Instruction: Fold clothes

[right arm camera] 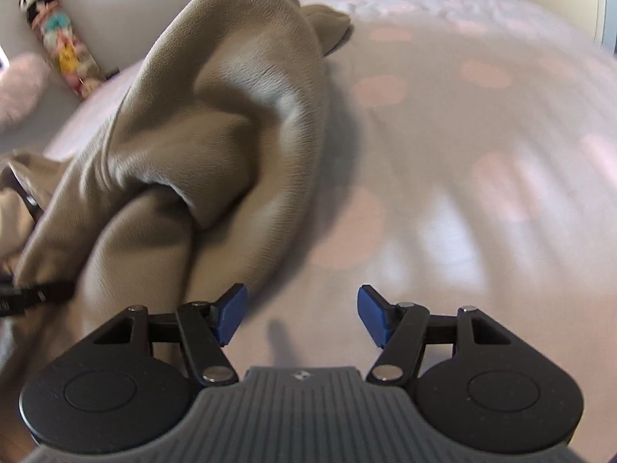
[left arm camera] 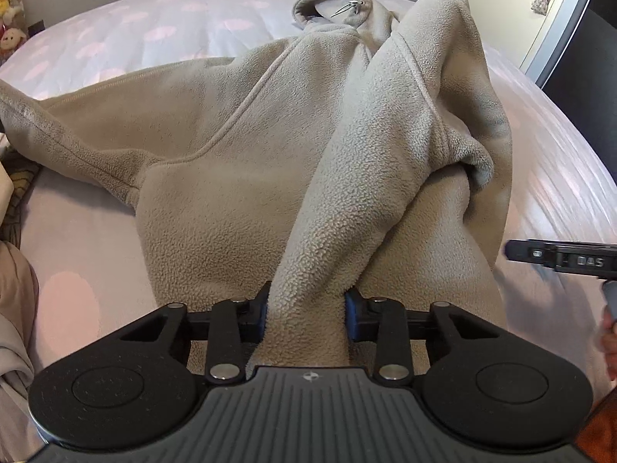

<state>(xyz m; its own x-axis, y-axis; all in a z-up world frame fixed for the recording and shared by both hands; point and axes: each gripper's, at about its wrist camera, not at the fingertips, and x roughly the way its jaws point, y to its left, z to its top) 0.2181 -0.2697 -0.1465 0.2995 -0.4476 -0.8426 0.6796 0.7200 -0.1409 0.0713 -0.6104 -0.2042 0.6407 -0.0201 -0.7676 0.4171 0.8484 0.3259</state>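
A beige fleece hoodie [left arm camera: 216,146] lies spread on the bed, its hood [left arm camera: 331,7] at the far end. My left gripper [left arm camera: 306,312] is shut on the hoodie's sleeve [left arm camera: 370,162], which is lifted and drawn across the body toward me. In the right wrist view the same hoodie [right arm camera: 216,115] rises in a fold at the left. My right gripper [right arm camera: 302,314] is open and empty over bare sheet, just right of the fabric. Its finger also shows at the right edge of the left wrist view [left arm camera: 559,256].
The bed sheet [right arm camera: 462,154] is pale lilac with pink spots. Stuffed toys [left arm camera: 9,11] and a doll [right arm camera: 58,38] stand at the headboard side. More fabric [left arm camera: 15,308] lies at the near left. A door [left arm camera: 540,7] is at the far right.
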